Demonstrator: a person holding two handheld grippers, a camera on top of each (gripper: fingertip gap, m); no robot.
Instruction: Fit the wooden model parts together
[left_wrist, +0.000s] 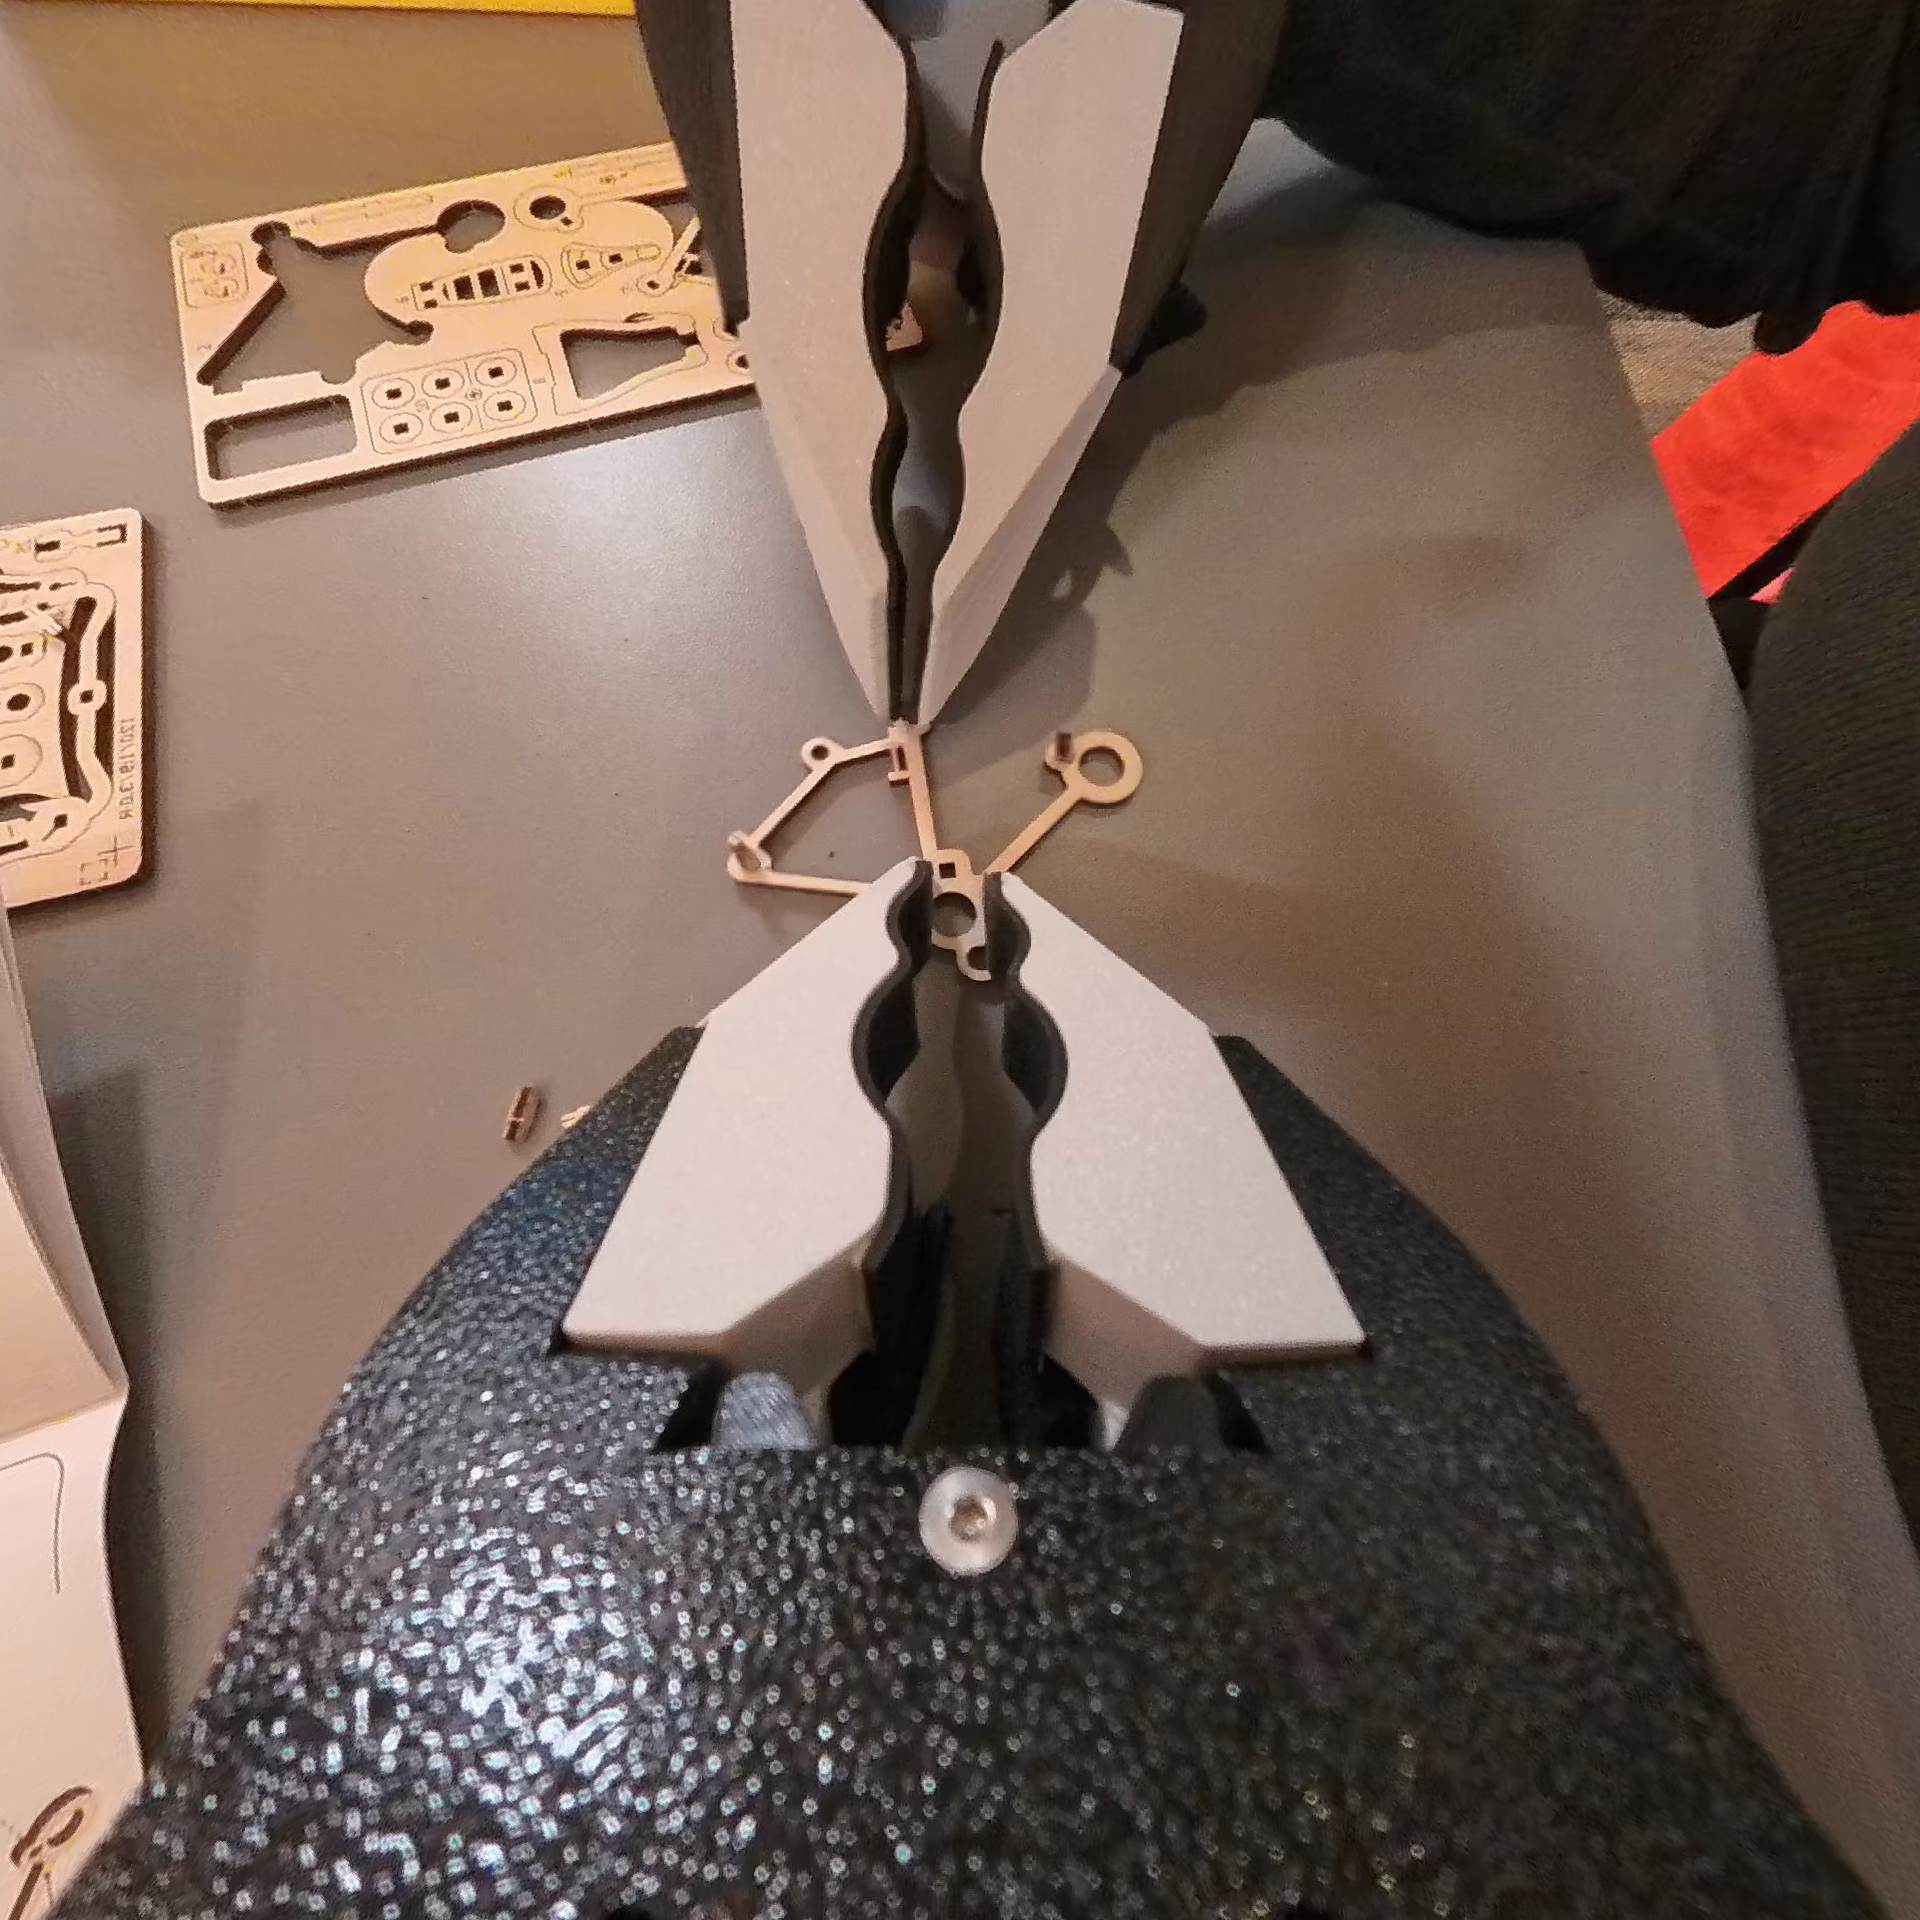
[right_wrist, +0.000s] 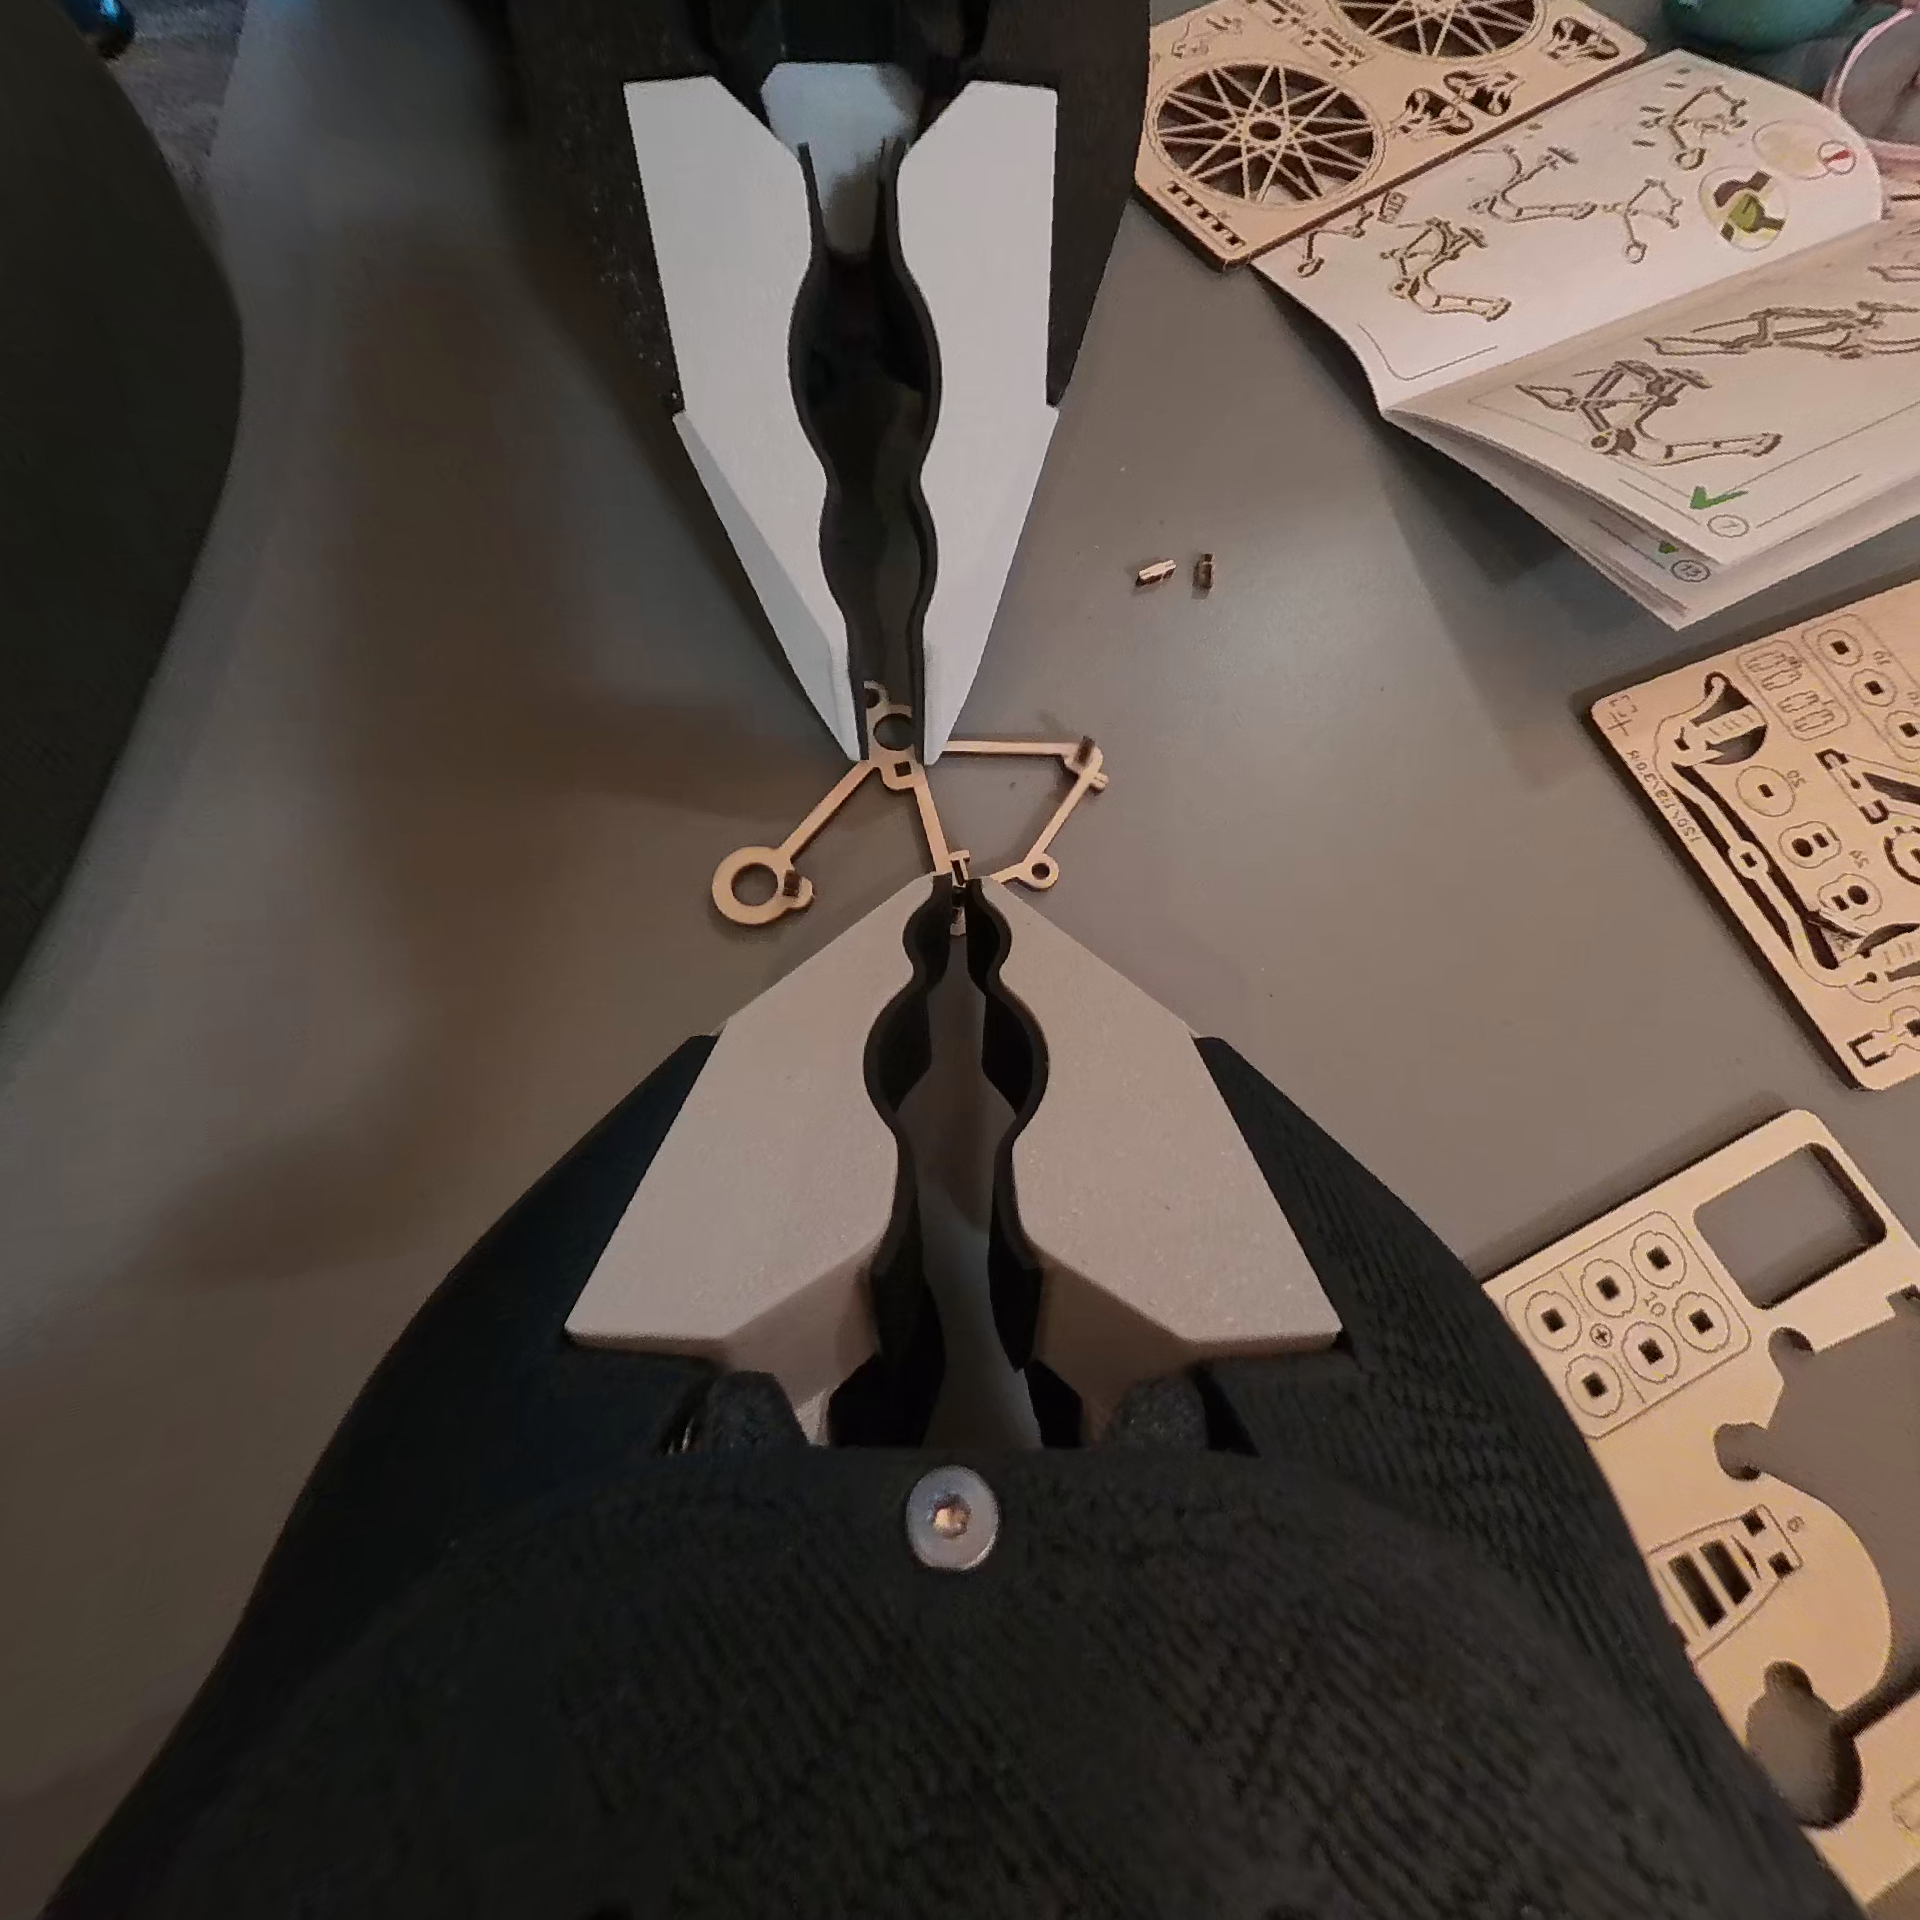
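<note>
Over the grey table (left_wrist: 416, 675), the left gripper (left_wrist: 954, 894) pinches the wooden frame (left_wrist: 831, 821) at its ringed hub, while the right gripper (right_wrist: 958, 883) clamps a small peg at the frame's opposite end.

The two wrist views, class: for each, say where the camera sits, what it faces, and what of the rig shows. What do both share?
Left wrist view: sits on the left gripper, facing along its fingers over the grey table at the wooden frame piece and the opposing right gripper.
Right wrist view: sits on the right gripper, facing the opposite way.
Shared: both grippers, the frame piece, the table.
</note>
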